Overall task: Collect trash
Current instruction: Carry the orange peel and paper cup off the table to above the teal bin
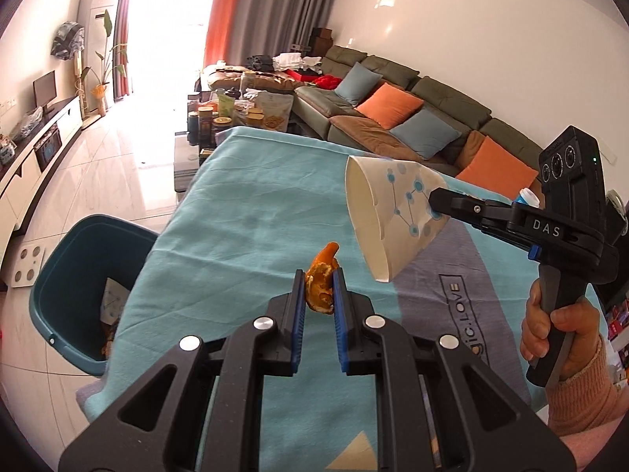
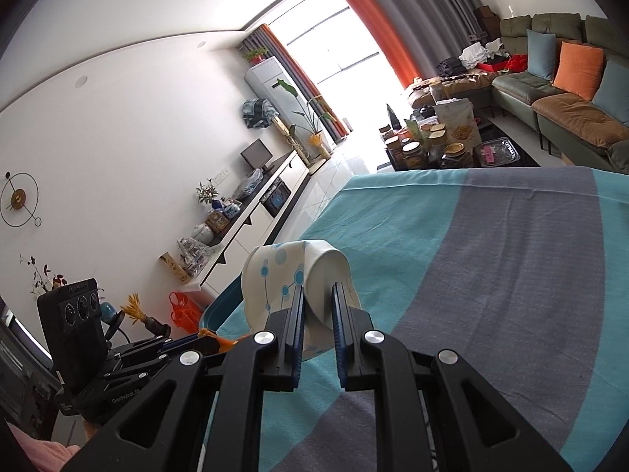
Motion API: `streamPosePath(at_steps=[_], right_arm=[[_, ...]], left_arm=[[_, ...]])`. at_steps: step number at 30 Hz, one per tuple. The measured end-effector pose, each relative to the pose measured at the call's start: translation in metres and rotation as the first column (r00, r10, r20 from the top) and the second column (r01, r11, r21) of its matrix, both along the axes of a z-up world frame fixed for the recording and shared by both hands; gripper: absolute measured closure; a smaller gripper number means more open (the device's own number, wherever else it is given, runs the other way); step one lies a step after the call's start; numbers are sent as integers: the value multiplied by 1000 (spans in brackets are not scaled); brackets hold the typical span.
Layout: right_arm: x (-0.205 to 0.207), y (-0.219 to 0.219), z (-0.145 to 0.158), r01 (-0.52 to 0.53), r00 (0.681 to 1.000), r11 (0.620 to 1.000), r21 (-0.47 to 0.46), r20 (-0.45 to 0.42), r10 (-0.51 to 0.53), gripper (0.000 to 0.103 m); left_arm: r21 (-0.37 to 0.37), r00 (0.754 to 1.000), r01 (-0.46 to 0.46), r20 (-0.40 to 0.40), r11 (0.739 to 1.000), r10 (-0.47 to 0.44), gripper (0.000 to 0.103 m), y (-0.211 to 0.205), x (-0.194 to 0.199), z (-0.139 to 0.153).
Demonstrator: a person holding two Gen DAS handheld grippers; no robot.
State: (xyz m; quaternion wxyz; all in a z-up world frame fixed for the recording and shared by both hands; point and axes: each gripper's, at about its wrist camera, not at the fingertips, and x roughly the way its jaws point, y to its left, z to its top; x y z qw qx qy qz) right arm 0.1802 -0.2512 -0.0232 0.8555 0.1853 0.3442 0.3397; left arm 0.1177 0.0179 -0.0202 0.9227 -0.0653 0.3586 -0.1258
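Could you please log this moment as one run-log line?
left gripper: holds orange peel | right gripper: holds paper cup | bin: beside table, not reached

The right gripper (image 2: pixel 318 306) pinches the base of a squashed blue-dotted paper cup (image 2: pixel 293 275) above the teal-and-grey cloth (image 2: pixel 491 275), with the left gripper (image 2: pixel 188 344) clamping orange peel (image 2: pixel 214 336) to its lower left.

Two close wrist views, both over the tablecloth (image 1: pixel 243 212)
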Motion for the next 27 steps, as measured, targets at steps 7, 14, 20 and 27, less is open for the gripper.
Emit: streamPosePath(at_steps=[7, 14, 20, 27], right_arm=[[5, 16, -3, -31, 999, 1000, 0, -8, 31, 91], [10, 33, -4, -61, 998, 998, -1, -13, 61, 91], [12, 44, -6, -84, 996, 996, 0, -19, 84, 91], [15, 54, -7, -106, 994, 994, 4, -22, 106, 91]], left_arm=[[-6, 1000, -30, 4, 1000, 30, 89, 14, -4, 2], [-7, 998, -60, 8, 998, 60, 89, 27, -9, 3], [-13, 996, -83, 9, 996, 83, 89, 37, -14, 4], [-12, 994, -108, 13, 994, 108, 89, 45, -16, 8]])
